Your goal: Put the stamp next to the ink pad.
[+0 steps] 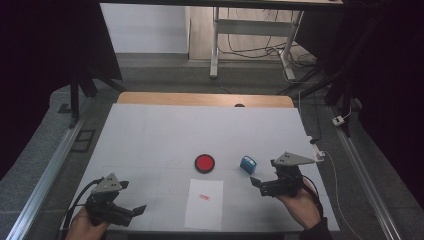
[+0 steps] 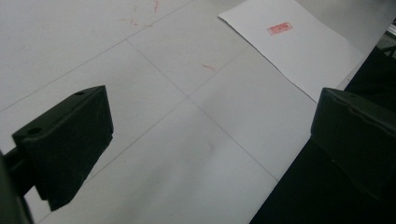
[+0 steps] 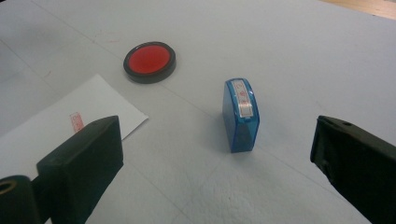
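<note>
Just ahead of the right gripper (image 3: 212,154), between the lines of its two black jaws but clear of both, a small blue stamp (image 3: 241,114) lies on its side on the white worktop (image 3: 289,51), its printing face turned up. That gripper's jaws stand wide apart and hold nothing; neither pad touches the stamp. From above, the stamp (image 1: 248,164) sits just beyond and a little to the left of the right gripper (image 1: 261,184), which a hand (image 1: 301,207) holds near the worktop's near right corner. Farther off, ahead and to the left of this gripper, rests a round red ink pad (image 3: 150,61) in a black rim, well apart from the stamp. Close to the gripper's left jaw lies a white sheet of paper (image 3: 56,126) bearing a small red stamp mark (image 3: 76,122). At the near left corner the left gripper (image 1: 131,212) is held low over the worktop, its jaws also spread wide with nothing between them. Ahead of it and to its right lies the same sheet of paper (image 2: 299,46) with the red mark (image 2: 279,28), well apart from its jaws.
</note>
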The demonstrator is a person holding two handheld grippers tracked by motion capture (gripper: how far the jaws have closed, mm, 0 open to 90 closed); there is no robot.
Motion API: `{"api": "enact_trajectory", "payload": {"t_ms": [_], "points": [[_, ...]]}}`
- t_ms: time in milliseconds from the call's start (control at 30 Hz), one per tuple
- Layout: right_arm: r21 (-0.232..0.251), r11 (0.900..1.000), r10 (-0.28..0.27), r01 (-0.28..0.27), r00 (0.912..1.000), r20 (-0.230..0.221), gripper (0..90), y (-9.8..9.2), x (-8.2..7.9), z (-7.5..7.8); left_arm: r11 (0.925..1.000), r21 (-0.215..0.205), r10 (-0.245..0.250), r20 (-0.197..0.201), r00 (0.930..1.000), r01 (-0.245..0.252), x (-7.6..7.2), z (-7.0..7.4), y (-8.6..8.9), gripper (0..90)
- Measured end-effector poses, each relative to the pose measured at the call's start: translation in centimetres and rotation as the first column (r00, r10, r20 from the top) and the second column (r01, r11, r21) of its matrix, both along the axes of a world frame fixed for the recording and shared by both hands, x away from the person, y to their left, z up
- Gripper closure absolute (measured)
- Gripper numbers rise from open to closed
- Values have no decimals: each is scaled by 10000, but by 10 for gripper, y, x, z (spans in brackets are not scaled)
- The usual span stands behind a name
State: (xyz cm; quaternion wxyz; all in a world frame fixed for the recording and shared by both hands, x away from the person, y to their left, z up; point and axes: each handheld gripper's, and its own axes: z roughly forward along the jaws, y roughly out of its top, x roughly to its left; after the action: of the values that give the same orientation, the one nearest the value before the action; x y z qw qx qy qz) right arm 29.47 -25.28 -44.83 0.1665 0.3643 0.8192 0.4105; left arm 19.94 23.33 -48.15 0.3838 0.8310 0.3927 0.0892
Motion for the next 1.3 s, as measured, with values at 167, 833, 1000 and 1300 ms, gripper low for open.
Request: {"api": "enact_trajectory", "payload": {"t_ms": [167, 833, 1000, 1300], "points": [[50, 9992, -397, 396, 9991, 159, 0, -10, -11, 0, 10000, -14, 5, 18, 10000, -5, 0, 0, 1, 0], [444, 9878, -1487, 1493, 9887, -186, 0, -57, -59, -3, 9999, -99, 86, -36, 10000, -86, 0, 0, 1, 0], [84, 9871, -1596, 1599, 9868, -280, 0, -64, -70, -5, 9999, -82, 103, -25, 9999, -103, 0, 0, 1, 0], [-432, 9889, -1442, 1424, 9886, -426, 0, -62, -76, -7, 9999, -41, 115, -47, 9999, -116, 0, 0, 1, 0]]}}
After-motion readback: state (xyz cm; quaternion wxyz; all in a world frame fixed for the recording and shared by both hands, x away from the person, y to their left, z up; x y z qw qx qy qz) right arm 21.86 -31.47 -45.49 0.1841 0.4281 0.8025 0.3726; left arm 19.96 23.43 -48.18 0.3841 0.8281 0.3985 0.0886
